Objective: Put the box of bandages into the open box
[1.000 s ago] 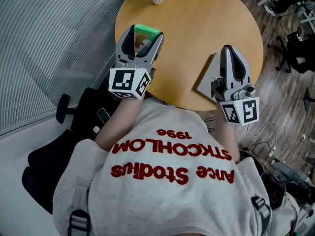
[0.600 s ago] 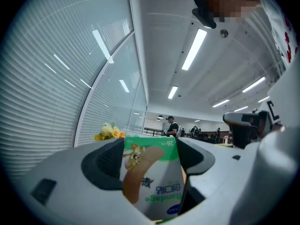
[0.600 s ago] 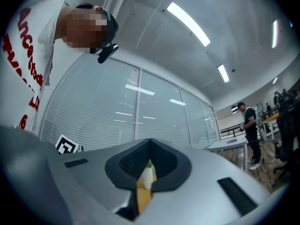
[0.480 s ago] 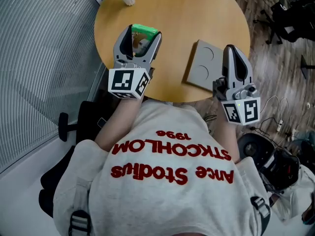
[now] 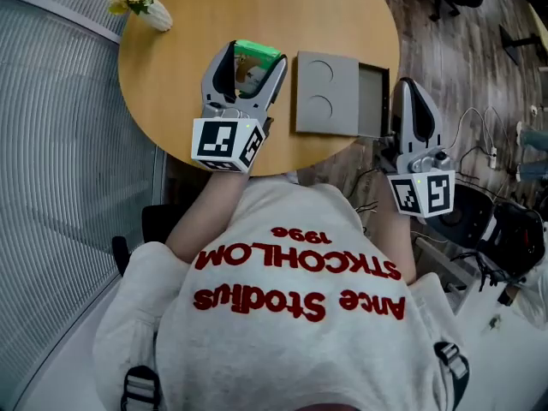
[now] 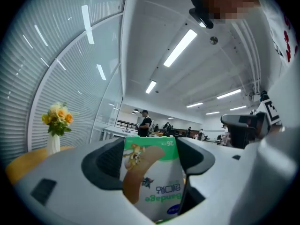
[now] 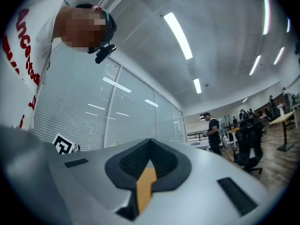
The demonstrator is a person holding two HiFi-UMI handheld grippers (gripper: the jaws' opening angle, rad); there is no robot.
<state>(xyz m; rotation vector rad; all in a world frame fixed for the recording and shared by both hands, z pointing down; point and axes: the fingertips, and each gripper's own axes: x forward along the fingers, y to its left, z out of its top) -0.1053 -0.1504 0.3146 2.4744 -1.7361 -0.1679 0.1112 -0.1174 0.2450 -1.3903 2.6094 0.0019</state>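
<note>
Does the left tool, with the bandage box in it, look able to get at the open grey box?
Probably yes. The left tool holds the bandage box right beside the open grey box, with only bare tabletop between. Its open half lies past the lid, nearer the right tool.

Open box (image 5: 328,93) now squarer, nearer left tool (image 5: 251,59); view seemingly turned.

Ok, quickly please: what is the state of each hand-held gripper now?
Left hand-held gripper: closed on the box of bandages.
Right hand-held gripper: closed, holding nothing.
</note>
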